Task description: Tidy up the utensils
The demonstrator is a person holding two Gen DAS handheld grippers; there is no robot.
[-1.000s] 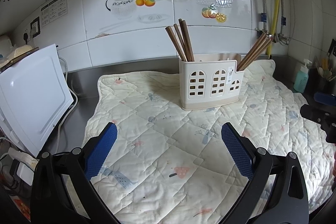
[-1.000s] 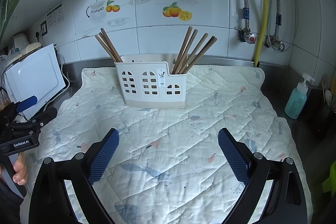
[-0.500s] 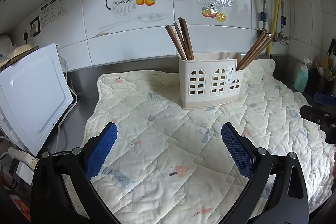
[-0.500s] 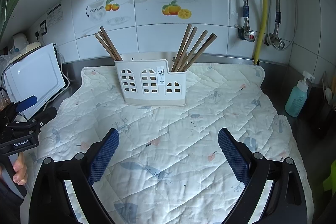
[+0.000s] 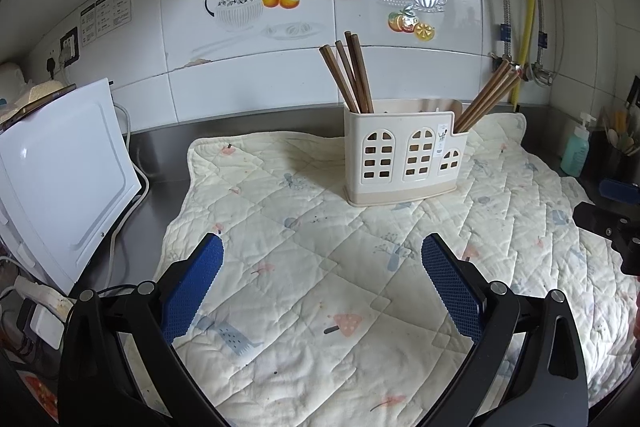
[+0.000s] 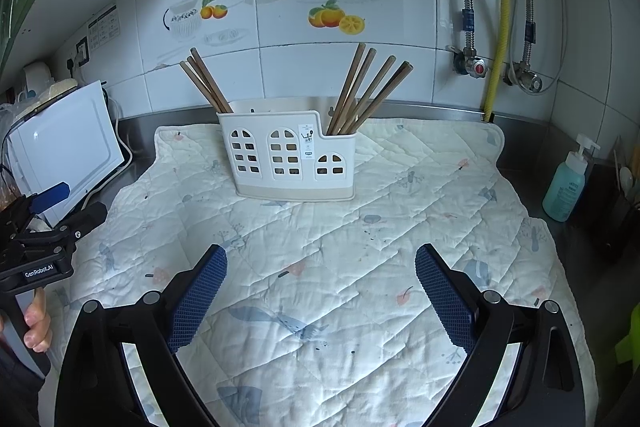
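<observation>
A cream utensil holder (image 5: 404,157) (image 6: 290,157) with arched cut-outs stands on a quilted mat (image 5: 320,267) (image 6: 360,247) near the wall. Dark brown chopsticks (image 5: 350,71) (image 6: 206,79) lean out of its left compartment. Lighter brown chopsticks (image 5: 486,97) (image 6: 370,87) fan out of its low right compartment. My left gripper (image 5: 322,259) hovers open over the mat, well short of the holder, with nothing between its blue pads. My right gripper (image 6: 320,263) is open too, empty, at a similar distance. Each gripper shows at the edge of the other's view.
A white appliance (image 5: 60,179) with cables stands left of the mat on the steel counter (image 5: 160,163). A blue soap bottle (image 6: 568,183) and a dark utensil pot stand at the right. Pipes and a yellow hose (image 6: 498,11) run down the tiled wall.
Both views have drifted very slightly; the holder sits a touch lower and nearer. Both grippers stay open and empty.
</observation>
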